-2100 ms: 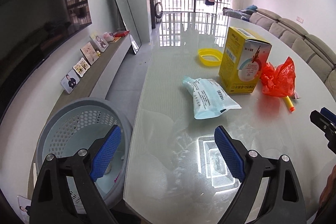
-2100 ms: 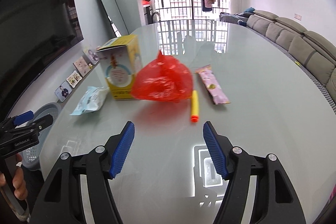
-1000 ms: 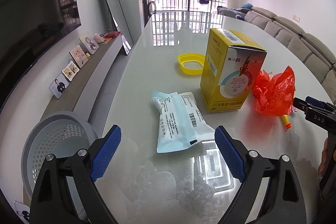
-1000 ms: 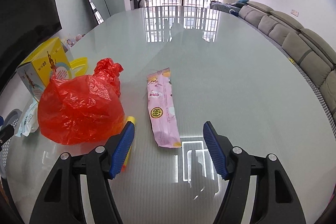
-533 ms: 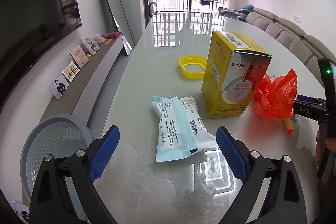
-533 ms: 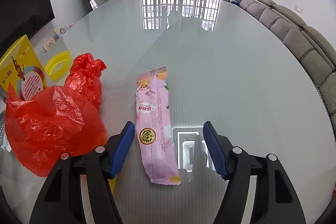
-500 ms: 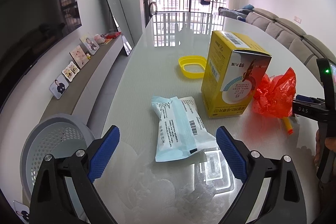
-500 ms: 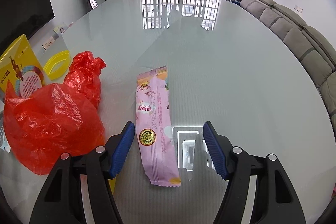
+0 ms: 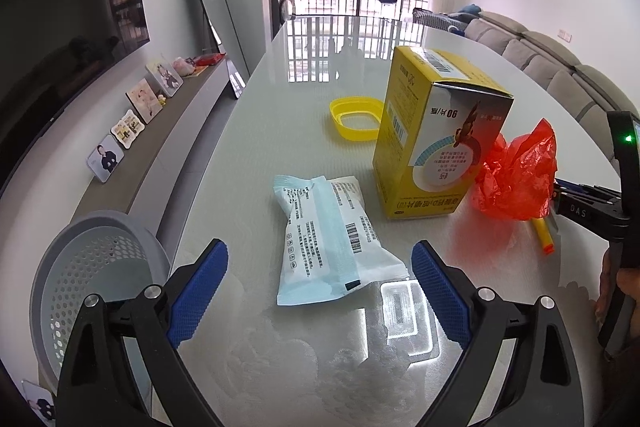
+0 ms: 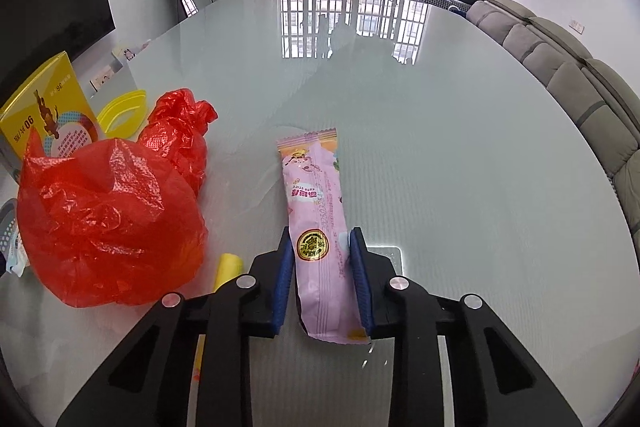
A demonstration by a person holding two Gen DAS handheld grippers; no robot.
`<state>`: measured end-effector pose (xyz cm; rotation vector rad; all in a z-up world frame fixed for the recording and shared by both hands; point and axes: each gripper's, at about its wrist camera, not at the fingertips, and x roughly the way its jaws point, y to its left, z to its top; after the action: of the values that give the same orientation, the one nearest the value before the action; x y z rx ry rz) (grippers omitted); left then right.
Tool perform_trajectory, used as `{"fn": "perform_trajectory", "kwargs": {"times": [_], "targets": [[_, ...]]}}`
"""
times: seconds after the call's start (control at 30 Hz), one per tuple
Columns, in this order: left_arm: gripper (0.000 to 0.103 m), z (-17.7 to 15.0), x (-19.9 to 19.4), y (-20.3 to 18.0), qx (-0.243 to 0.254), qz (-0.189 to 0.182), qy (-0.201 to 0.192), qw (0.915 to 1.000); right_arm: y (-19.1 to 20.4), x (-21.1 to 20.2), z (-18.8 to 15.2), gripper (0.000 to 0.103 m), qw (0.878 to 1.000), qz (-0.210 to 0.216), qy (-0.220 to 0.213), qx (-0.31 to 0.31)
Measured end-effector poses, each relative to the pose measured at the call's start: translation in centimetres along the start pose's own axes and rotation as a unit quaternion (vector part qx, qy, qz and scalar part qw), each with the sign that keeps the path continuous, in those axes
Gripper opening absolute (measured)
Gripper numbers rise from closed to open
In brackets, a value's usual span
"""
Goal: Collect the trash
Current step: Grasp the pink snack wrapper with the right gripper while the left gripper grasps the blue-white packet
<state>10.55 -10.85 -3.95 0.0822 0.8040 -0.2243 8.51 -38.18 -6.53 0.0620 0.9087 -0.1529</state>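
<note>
Glossy counter: yellow box upright; blue pack near-left of it, yellow ring behind, red bag right; pink wrapper beyond bag.

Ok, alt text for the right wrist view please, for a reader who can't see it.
The right gripper is closing on a pink snack wrapper lying on a glossy table, blue pads at the wrapper's sides. To the left sit a crumpled red plastic bag, a yellow box and a yellow ring.

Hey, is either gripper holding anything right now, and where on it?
The right gripper is closing on the pink snack wrapper, its pads flanking the near end, with the wrapper flat on the table. The left gripper is open and empty.
</note>
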Motion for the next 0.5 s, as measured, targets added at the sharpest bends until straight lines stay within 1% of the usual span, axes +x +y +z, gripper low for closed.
{"fn": "perform_trajectory", "kwargs": {"times": [0.13, 0.33, 0.5], "targets": [[0.091, 0.0, 0.2, 0.0, 0.002, 0.002, 0.004, 1.0000, -1.0, -1.2, -0.3, 0.027, 1.000, 0.009, -0.018, 0.017], [0.093, 0.1, 0.6, -1.0, 0.014, 0.008, 0.009, 0.9998, -2.4, -1.7, -0.5, 0.027, 0.999, 0.020, -0.025, 0.039], [0.093, 0.8, 2.3, -1.5, 0.021, 0.009, 0.029, 0.9993, -3.5, -2.5, -0.7, 0.027, 0.997, 0.031, -0.037, 0.059]]}}
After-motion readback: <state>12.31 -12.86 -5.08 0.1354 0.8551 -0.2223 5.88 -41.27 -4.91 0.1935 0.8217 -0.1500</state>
